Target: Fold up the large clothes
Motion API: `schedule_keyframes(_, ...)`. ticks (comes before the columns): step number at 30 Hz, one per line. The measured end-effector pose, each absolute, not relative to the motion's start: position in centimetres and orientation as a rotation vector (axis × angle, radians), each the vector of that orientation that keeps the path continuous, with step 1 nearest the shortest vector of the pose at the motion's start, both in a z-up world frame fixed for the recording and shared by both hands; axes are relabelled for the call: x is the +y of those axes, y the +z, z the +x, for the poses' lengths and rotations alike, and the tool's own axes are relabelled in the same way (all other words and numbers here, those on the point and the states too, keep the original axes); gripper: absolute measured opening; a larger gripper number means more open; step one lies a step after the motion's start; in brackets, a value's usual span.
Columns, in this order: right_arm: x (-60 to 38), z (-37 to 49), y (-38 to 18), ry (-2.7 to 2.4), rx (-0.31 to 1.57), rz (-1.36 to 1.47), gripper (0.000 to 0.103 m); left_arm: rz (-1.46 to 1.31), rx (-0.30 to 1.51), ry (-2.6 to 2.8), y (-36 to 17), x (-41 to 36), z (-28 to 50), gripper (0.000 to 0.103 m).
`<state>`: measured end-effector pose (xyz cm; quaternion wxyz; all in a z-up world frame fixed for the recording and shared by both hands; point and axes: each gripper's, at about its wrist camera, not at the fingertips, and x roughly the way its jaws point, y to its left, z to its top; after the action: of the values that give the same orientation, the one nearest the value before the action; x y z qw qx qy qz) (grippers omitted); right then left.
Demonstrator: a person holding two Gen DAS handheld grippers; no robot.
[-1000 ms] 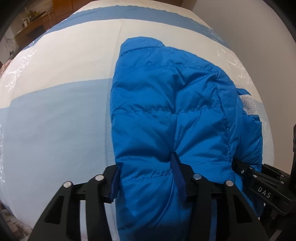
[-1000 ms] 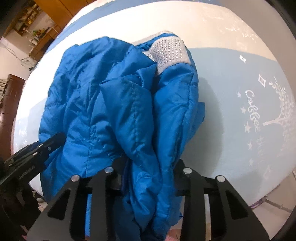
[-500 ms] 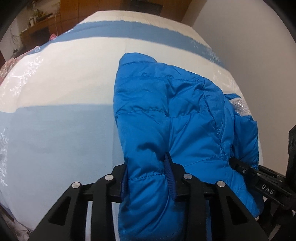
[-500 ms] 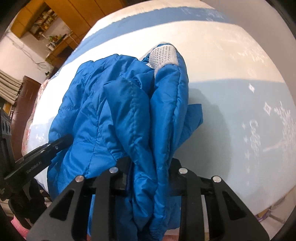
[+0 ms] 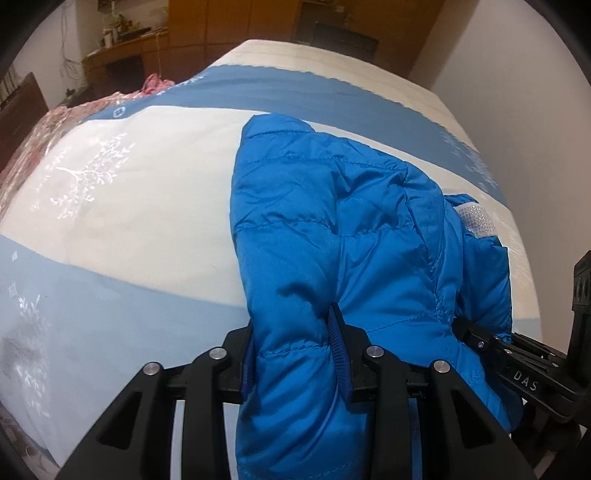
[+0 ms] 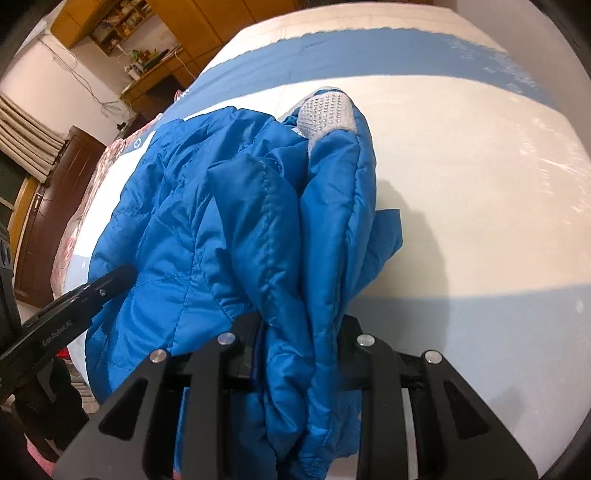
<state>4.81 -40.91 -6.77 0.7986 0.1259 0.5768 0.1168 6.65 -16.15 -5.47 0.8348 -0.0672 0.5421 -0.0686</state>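
Note:
A bright blue puffer jacket (image 5: 332,236) lies bunched on the bed, with a silver studded patch (image 5: 476,219) at its far right. My left gripper (image 5: 295,354) is shut on a thick fold of the jacket's near edge, the fabric bulging between both blue pads. In the right wrist view the jacket (image 6: 207,221) rises in folds and my right gripper (image 6: 301,354) is shut on a bundle of its layers. The studded patch (image 6: 327,112) sits at the jacket's far tip. Each gripper shows at the other view's edge: the right gripper (image 5: 517,369), the left gripper (image 6: 74,306).
The bed cover (image 5: 129,192) has cream and blue bands with white tree prints. A pink floral quilt (image 5: 55,122) lies at the far left of the bed. Wooden cabinets (image 6: 122,22) and a dark wooden door (image 6: 55,192) stand behind. A white wall (image 5: 517,74) runs along the bed's right side.
Both grippers have lifted and drawn back with the jacket's near edge, tipping upward so more of the room shows. The left jaws have narrowed on the fold; the jacket has gathered closer.

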Motion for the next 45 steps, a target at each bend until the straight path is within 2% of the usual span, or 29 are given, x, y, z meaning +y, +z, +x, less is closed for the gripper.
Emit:
schedule_keyframes(6, -39.8, 5.7, -9.9, 0.213, 1.295, 0.209, 0.032, -0.088, 1.198, -0.142, -9.7, -15.1, 8.0, 0.042)
schedule_keyframes(13, -40.3, 5.1, -10.7, 0.199, 1.273, 0.248, 0.035, -0.016, 1.155, -0.126, -10.9, -16.5, 8.0, 0.047)
schedule_keyframes(23, -38.5, 4.5, -11.0, 0.153, 1.248, 0.226, 0.039, -0.016, 1.144, -0.078, -10.9, -17.4, 8.2, 0.048)
schedule_keyframes(26, -38.3, 4.7, -10.3, 0.136, 1.255, 0.217, 0.049, -0.025, 1.144, -0.081, -10.7, -17.4, 8.1, 0.048)
schedule_keyframes(31, -37.5, 3.2, -7.7, 0.095, 1.228, 0.136, 0.058, -0.032, 1.146, -0.092, -8.9, -16.2, 7.0, 0.049)
schedule_keyframes(37, -37.0, -0.1, -3.9, 0.053, 1.176, 0.05, 0.059, 0.016, 1.093, -0.095, -6.5, -15.9, 3.0, 0.049)
schedule_keyframes(45, -37.4, -1.0, -7.2, 0.04, 1.259, 0.089, 0.057, 0.04, 1.119, -0.082, -8.5, -15.8, 1.9, 0.051)
